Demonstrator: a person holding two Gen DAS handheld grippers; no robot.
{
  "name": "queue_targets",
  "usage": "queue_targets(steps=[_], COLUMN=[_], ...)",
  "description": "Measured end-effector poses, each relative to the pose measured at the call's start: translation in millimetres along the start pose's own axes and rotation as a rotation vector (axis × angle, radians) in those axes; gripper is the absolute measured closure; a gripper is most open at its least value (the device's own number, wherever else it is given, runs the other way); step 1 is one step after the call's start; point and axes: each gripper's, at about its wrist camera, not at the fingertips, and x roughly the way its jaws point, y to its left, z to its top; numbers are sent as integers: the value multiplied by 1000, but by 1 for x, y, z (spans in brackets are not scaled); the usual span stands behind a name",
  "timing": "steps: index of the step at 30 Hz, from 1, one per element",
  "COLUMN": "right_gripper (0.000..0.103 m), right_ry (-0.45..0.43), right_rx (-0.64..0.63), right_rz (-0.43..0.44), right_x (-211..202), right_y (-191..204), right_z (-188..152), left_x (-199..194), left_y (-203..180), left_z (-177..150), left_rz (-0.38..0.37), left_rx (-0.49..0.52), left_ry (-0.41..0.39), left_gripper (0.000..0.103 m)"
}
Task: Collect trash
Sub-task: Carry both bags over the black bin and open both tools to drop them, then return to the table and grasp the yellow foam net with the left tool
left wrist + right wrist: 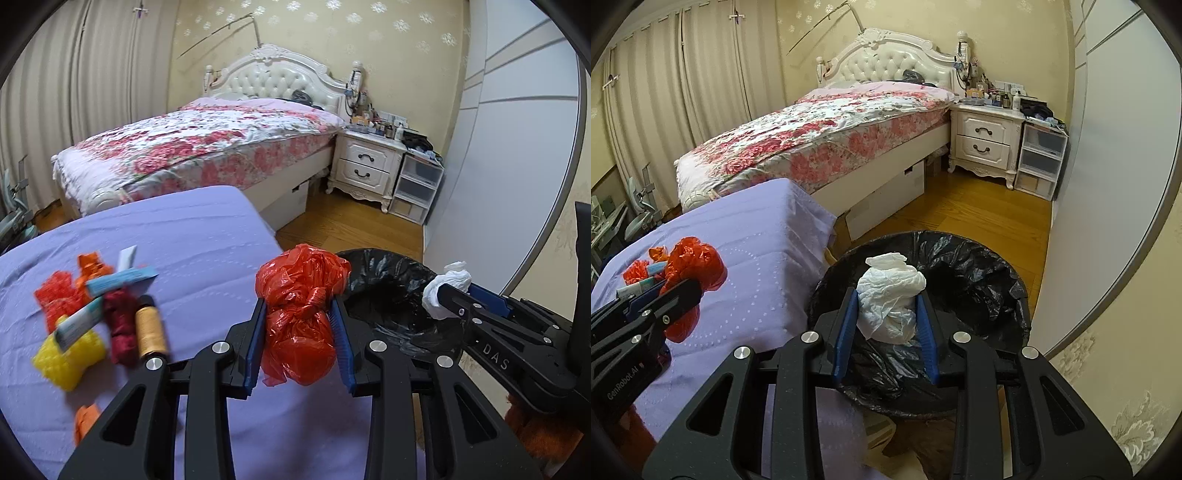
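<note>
My left gripper is shut on a crumpled red plastic bag and holds it above the right edge of the purple-covered table, beside the bin. My right gripper is shut on a crumpled white tissue and holds it over the open bin lined with a black bag. The bin also shows in the left wrist view, with the right gripper and tissue over it. The left gripper with the red bag shows in the right wrist view.
More litter lies on the table's left part: a yellow mesh piece, a tan thread spool, a dark red wad, orange-red mesh and blue-white wrappers. A bed, nightstand and plastic drawers stand behind.
</note>
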Motion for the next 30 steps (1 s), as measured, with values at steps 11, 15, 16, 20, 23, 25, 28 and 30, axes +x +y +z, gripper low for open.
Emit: queue_targets(steps=[11, 15, 16, 20, 23, 25, 28, 30], right_gripper=[70, 59, 58, 57, 54, 51, 51, 50], right_ry=[30, 31, 31, 32, 33, 33, 34, 33], right_rx=[27, 51, 55, 73, 84, 92, 91, 90], right_rz=[-44, -59, -64, -78, -86, -90, -86, -79], right_x=[32, 36, 36, 37, 37, 35, 32, 29], right_y=[-20, -27, -29, -34, -38, -39, -39, -37], right_z=[5, 5, 5, 4, 4, 3, 1, -1], left_x=[48, 56, 57, 59, 58, 54, 46, 38], left_y=[-25, -28, -28, -27, -24, -22, -19, -15], left_z=[12, 12, 12, 13, 13, 13, 11, 9], left_rz=[-1, 15, 16, 23, 28, 36, 52, 67], left_rx=[54, 66, 66, 64, 49, 43, 38, 34], left_ry=[51, 57, 56, 54, 55, 54, 49, 47], left_gripper=[66, 47, 45, 36, 33, 31, 31, 31])
